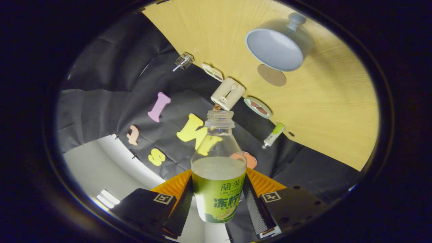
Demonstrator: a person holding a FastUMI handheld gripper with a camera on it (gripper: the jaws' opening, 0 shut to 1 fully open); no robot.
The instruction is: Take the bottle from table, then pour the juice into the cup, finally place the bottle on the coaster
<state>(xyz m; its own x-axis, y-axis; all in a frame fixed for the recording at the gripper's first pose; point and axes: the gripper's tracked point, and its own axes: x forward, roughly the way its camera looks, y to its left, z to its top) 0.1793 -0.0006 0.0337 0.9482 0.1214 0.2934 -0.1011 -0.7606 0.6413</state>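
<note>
My gripper [218, 199] is shut on a clear plastic bottle [218, 168] with a green label; both fingers press on its sides. The bottle has no cap and is about half full of pale juice. The whole view is rolled, so the wooden table [324, 111] slants across the far side. Beyond the bottle's mouth stands a pale blue cup [275, 49] with a knob-like handle, seen from its open top. A round brown coaster [271, 75] lies flat on the table right beside the cup.
Along the table's edge sit a cream box-shaped object [227, 93], a small dish [258, 107], another small plate [212, 71], a small wire basket [184, 61] and a green-capped tube [273, 135]. Black cloth wall hangs behind.
</note>
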